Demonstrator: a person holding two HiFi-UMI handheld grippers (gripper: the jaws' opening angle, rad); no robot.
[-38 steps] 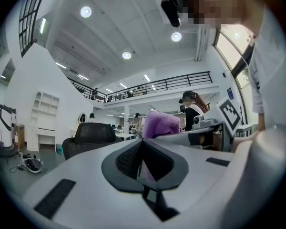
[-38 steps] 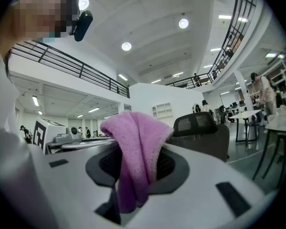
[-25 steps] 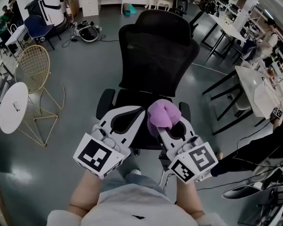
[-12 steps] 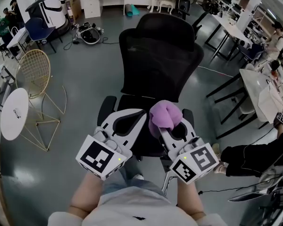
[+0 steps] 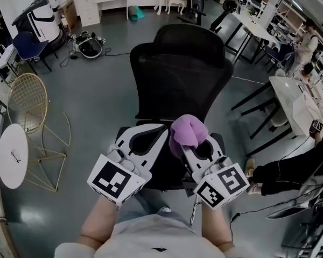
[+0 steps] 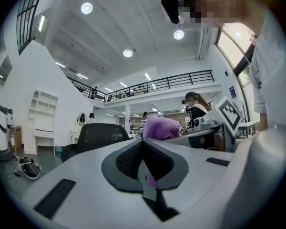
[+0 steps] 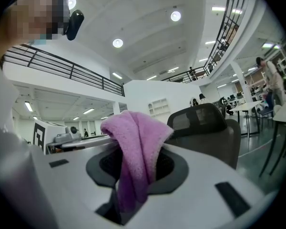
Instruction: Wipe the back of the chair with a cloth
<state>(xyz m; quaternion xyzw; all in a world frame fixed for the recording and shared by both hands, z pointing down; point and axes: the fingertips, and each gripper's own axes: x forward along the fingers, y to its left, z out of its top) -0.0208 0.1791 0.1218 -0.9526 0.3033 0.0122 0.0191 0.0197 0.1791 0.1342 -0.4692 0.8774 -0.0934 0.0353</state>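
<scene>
Grey office floor (image 5: 97, 85) surrounds the black chair (image 5: 177, 74), its back upright; near its seat, right tool (image 5: 189, 147) clamps the purple cloth (image 5: 187, 129), bunched upward; left tool (image 5: 160, 133) beside it, closed, empty.

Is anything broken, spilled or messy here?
Nothing looks broken or spilled. The black chair stands upright, and the purple cloth sits pinched in the right gripper. Only some gear with cables lies loose on the floor.
</scene>
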